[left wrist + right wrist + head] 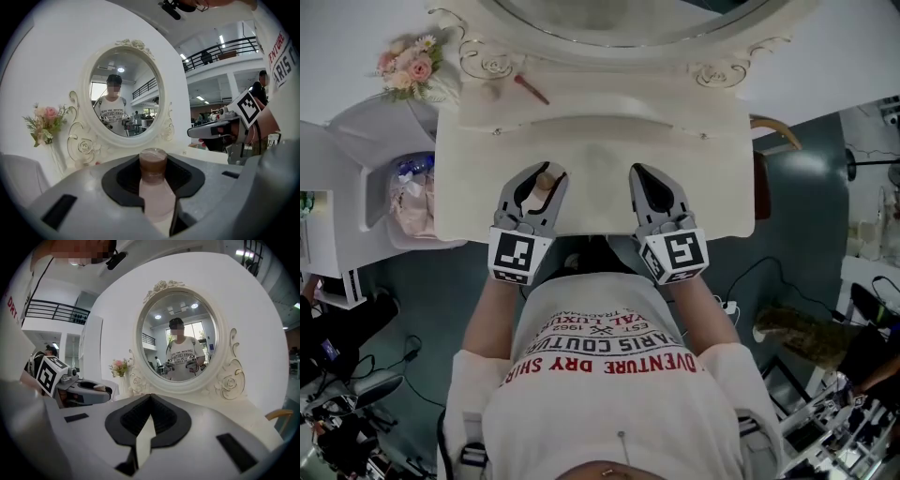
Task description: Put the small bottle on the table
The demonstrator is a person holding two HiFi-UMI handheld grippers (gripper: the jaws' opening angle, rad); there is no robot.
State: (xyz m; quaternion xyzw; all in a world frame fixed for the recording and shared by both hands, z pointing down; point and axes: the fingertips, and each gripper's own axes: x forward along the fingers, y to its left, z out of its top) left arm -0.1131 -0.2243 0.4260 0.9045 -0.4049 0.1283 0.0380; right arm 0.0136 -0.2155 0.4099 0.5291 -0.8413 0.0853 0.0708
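Bottle (153,187) is sitting upright, pinched between the jaws of the left gripper (543,172) over the worktop (600,150); the right gripper (641,172) is pressing its jaws together, empty

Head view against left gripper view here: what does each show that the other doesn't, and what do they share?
Only the head view: the left gripper's marker cube and a bag of items beside the dressing table. Only the left gripper view: the person's reflection in the mirror and a balcony railing. Both: the small bottle clamped in the left gripper, the right gripper, the flowers.
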